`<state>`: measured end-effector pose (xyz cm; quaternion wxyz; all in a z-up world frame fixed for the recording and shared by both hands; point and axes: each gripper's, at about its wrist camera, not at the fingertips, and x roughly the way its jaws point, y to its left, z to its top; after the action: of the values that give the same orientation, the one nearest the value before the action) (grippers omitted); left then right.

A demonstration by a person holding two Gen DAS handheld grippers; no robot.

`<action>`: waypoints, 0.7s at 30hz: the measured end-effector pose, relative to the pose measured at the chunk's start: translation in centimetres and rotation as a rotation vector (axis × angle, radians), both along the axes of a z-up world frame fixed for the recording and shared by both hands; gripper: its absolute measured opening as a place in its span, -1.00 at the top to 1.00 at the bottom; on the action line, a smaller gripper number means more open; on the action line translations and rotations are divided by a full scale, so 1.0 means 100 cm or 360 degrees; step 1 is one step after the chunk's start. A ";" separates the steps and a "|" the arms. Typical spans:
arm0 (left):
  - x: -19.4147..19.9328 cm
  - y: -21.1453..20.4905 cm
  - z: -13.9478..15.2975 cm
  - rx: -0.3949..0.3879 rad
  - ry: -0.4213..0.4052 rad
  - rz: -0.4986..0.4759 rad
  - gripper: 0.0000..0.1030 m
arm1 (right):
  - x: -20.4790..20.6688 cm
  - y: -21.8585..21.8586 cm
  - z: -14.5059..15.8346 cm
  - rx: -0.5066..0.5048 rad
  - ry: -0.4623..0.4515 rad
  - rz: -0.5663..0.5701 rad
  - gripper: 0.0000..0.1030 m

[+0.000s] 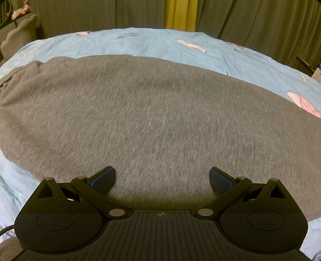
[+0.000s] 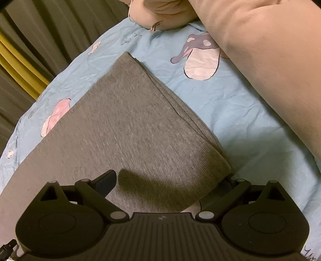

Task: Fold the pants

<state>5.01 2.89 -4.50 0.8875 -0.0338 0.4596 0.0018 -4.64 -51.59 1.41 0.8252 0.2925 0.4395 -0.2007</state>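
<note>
My left gripper [image 1: 162, 179] stood wide open, both pads low over the grey pants [image 1: 150, 120] and holding nothing. The pants lay folded flat on the blue printed sheet [image 1: 180, 50]. My right gripper [image 2: 170, 180] was also spread, its 3 o'clock finger tucked under the pants' near corner, the 9 o'clock finger [image 2: 106, 182] above the cloth. A beige pillow [image 2: 270, 70] lay at 2 o'clock.

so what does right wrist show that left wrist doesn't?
Right wrist only: the pants' layered folded edge and corner, a beige pillow, the right gripper open, one finger hidden under the cloth.

Left wrist only: the broad flat gray top, a chair, the left gripper open over the fabric.

Both: blue patterned sheet, curtains.
</note>
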 end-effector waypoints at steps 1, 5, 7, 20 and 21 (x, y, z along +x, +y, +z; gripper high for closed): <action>0.000 0.000 0.000 0.0001 0.0000 0.0001 -1.00 | 0.000 0.000 0.000 0.0002 -0.0001 0.0001 -0.93; -0.001 -0.001 0.000 0.0007 -0.0002 0.0005 -1.00 | -0.007 -0.004 0.001 0.0042 -0.0043 -0.0014 -0.93; -0.002 0.000 0.001 0.0002 -0.0004 0.0008 -1.00 | -0.015 -0.010 0.002 0.0108 -0.0119 -0.0048 -0.93; -0.002 0.001 0.004 -0.0064 -0.0043 0.0026 -1.00 | -0.089 -0.051 -0.019 0.0594 -0.0539 -0.0470 0.55; -0.002 0.000 0.004 -0.0055 -0.0041 0.0022 -1.00 | -0.088 -0.051 -0.019 0.0581 -0.0561 -0.0465 0.68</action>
<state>4.79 2.90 -4.14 0.8926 -0.0523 0.4478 -0.0003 -13.46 -56.73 -0.52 0.7850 0.5267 0.2713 -0.1810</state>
